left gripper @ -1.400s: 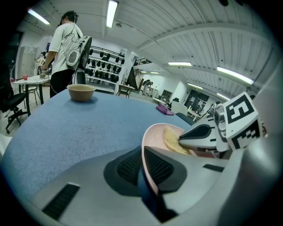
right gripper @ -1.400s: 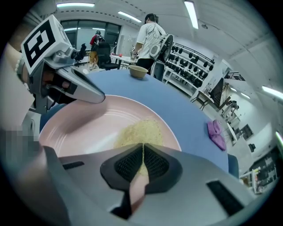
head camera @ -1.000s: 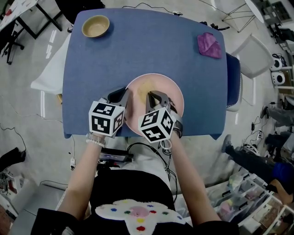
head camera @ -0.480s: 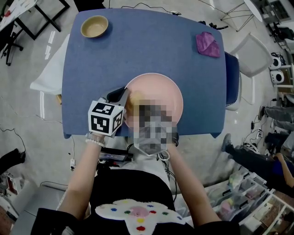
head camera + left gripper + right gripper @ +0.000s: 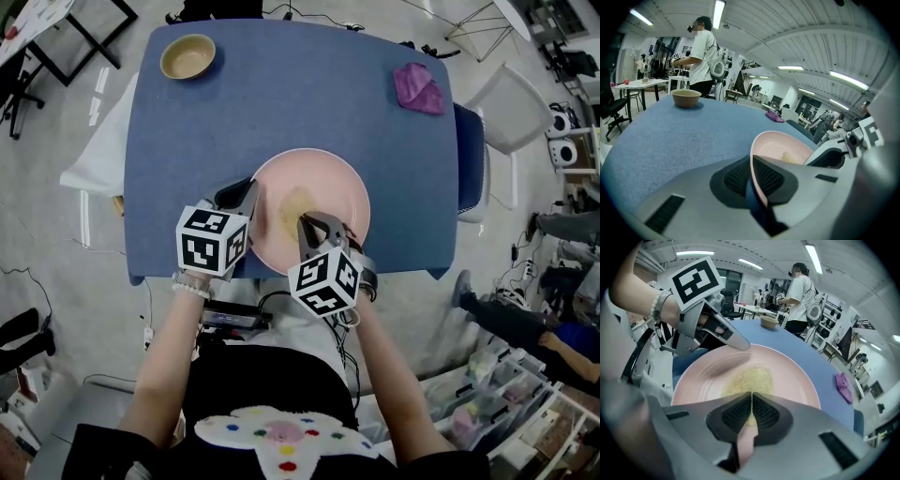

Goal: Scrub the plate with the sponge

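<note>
Place: a lab or workshop hall is shown.
Evidence: ceiling strip lights point(image 5: 719, 11), work tables point(image 5: 640, 84) and bin shelving point(image 5: 511, 403) are seen.

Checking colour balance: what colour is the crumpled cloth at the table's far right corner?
Purple crumpled cloth; shows best in the head view.

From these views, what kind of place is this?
Most likely an open-plan robotics lab or workshop: long ceiling strip lights, other worktables where a person stands wearing gear, and storage bins of parts near the blue table.
</note>
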